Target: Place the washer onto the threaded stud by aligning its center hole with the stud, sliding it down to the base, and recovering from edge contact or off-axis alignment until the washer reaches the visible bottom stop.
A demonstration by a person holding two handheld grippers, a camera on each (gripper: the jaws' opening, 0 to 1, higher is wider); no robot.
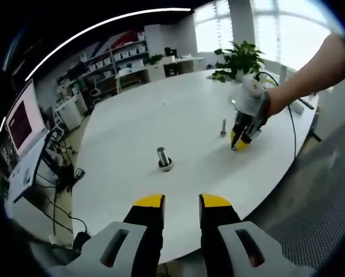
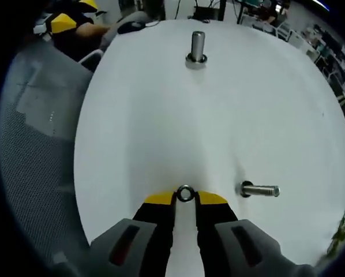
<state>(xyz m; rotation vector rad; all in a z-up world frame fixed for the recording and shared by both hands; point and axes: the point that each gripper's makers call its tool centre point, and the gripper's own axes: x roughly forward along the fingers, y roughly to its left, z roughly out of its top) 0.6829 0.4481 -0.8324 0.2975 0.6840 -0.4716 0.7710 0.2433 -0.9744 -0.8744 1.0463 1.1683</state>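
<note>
Right gripper view: right tongs (image 2: 185, 196) pinching washer (image 2: 185, 193) by its rim low over the desk (image 2: 138, 115), just beside a threaded stud (image 2: 260, 190); risk: off-axis hole catching threads, washer slipping; left tongs (image 1: 181, 203) open, empty, at near edge.

left gripper (image 1: 181, 201) jaws parted, right gripper (image 2: 185, 197) jaws pinching

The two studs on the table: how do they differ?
The thick stud is stout and smooth-looking, far from the right gripper; the thin stud is slimmer and close beside it. The thick stud has a ring at its base; the thin stud's base is bare. Both stand upright, metallic.
</note>
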